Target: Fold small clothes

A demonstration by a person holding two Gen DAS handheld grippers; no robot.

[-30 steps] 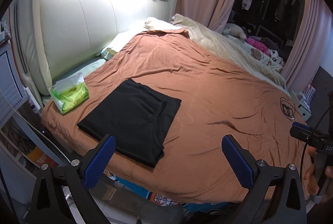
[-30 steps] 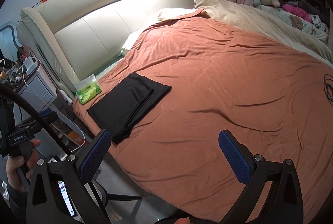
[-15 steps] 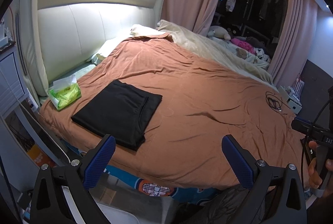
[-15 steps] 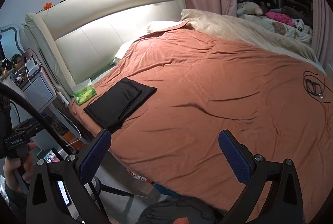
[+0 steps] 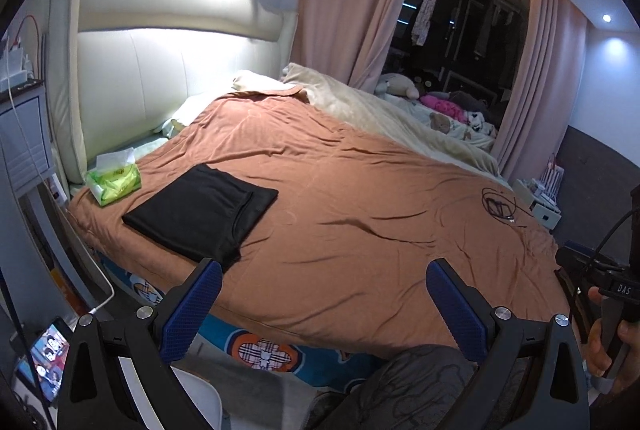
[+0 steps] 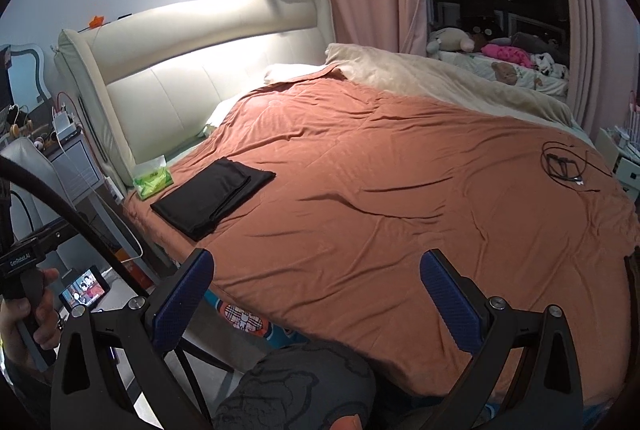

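Nearest, the left tool point(image 5: 324, 294) and the right tool point(image 6: 316, 286) both stand wide open and empty, held off the bed's near edge. Beyond them, the black garment point(image 5: 200, 210) lies folded flat on the brown bedcover point(image 5: 360, 210), near the left corner, just beside a green tissue pack point(image 5: 114, 184). The cloth looks thin, soft and light, so it will probably sag; I would pinch it at a corner or along the folded edge. Farther away stands the cream headboard point(image 5: 160, 70).
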